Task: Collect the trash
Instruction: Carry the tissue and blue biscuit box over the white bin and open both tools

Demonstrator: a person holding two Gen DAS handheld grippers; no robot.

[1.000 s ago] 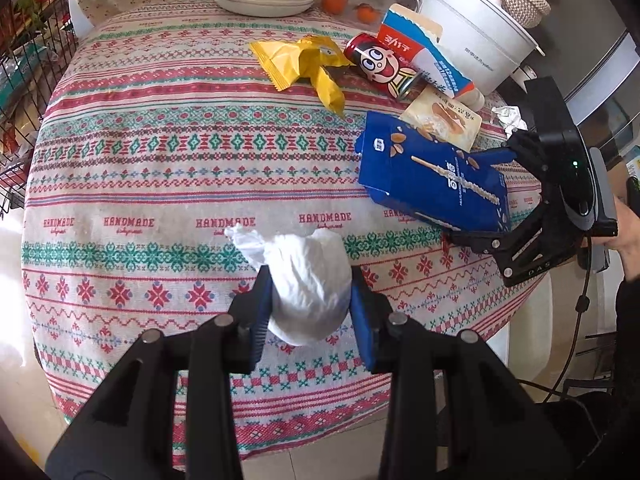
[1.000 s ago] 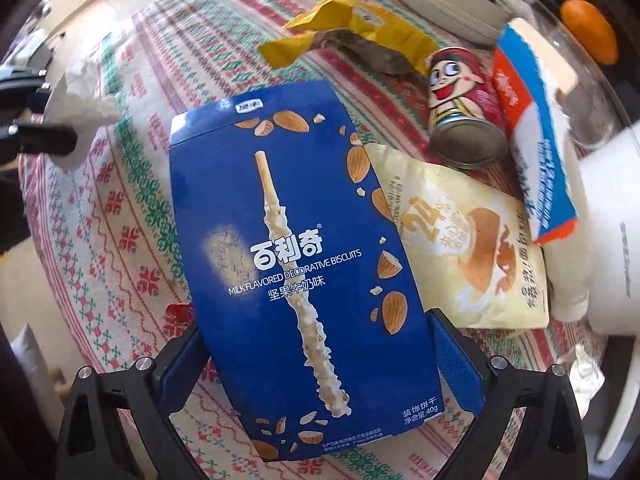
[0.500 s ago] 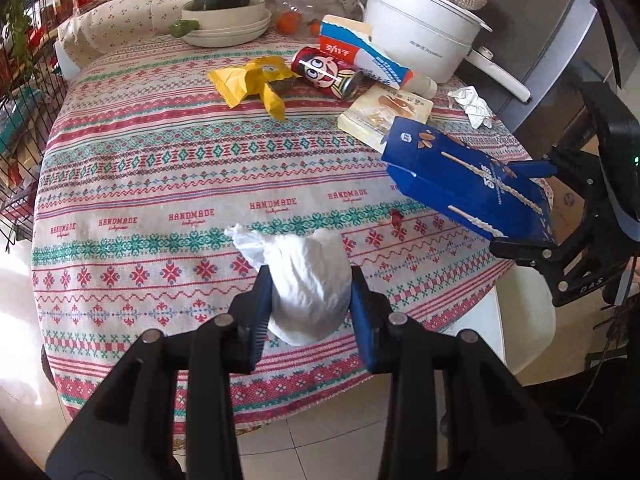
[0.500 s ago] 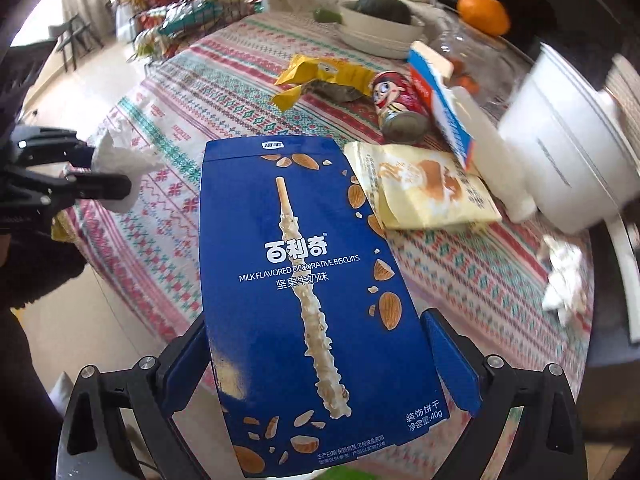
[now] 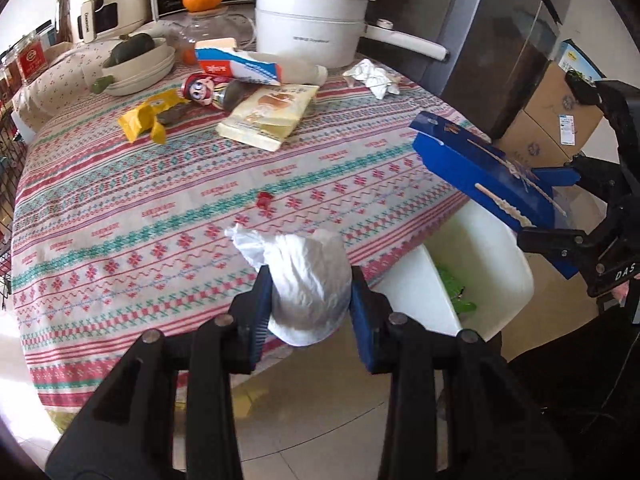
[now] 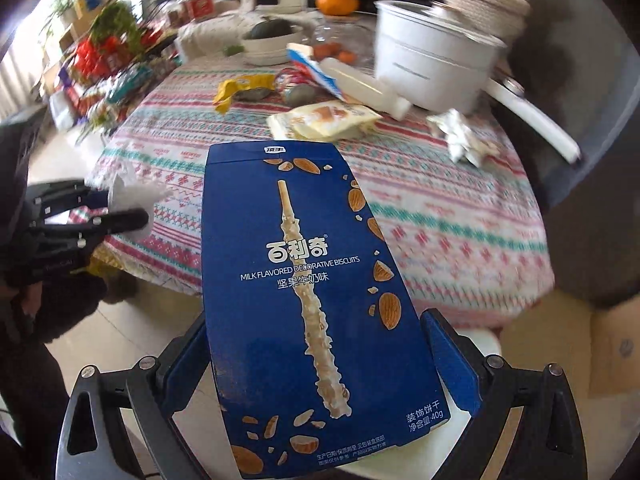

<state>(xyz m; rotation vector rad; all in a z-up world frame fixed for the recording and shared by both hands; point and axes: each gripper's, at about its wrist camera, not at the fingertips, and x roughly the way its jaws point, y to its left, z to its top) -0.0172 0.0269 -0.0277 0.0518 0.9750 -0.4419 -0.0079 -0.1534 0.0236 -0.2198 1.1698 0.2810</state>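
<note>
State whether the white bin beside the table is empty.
Not empty: the white bin is open-topped, with green scraps lying inside.

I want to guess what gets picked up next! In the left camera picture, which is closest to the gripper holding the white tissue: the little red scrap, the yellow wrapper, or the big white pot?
From the left gripper:
1. Little red scrap, mid-table, just ahead.
2. Yellow wrapper, farther back, left.
3. Big white pot, at the table's far edge.

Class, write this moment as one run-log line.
left gripper: shut on crumpled tissue | right gripper: shut on blue biscuit box | white bin: beside table | phase: carrying trash
</note>
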